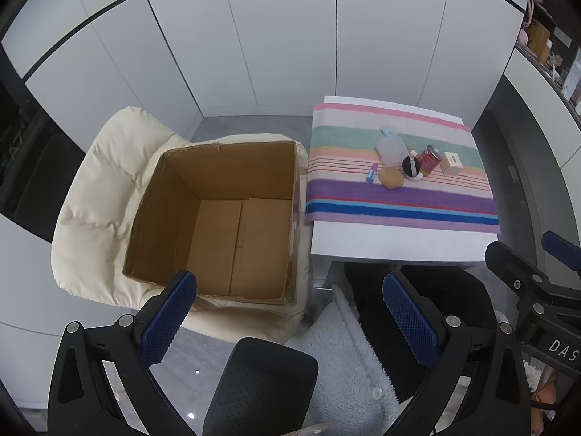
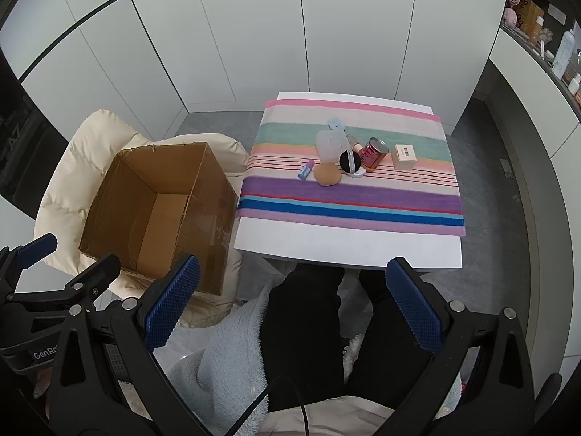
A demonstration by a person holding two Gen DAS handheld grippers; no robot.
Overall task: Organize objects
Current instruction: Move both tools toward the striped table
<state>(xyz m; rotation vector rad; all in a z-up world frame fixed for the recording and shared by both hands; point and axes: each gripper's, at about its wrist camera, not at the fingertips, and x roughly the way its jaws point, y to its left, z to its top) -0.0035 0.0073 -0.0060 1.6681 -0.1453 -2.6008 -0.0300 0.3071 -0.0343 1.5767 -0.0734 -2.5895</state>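
Striped cloth (image 2: 348, 196); box (image 1: 225, 218) floor fully visible leftward.

Brown cardboard box (image 1: 225, 218), plain inside, is seen on a cream quilted cushion (image 1: 98, 196). White table (image 2: 345, 243) is covered by a striped cloth (image 2: 348, 196): pink, beige, teal, peach, thin red lines, purple, bright blue, lilac bands. On it are seen a red can (image 2: 374, 152) with white lettering, a beige small box (image 2: 403, 157) with a barcode, a black-lidded round compact (image 2: 350, 161) on a white base, a tan sponge (image 2: 327, 174), a blue and pink tube (image 2: 306, 170), and a translucent whitish container (image 2: 330, 143). Blue textured pads (image 1: 169, 318) are carried on black gripper frames. Light blue fleece (image 2: 225, 356) and black trousers (image 2: 305, 327) are visible. Wall panels (image 2: 254, 36) are white with dark seams.
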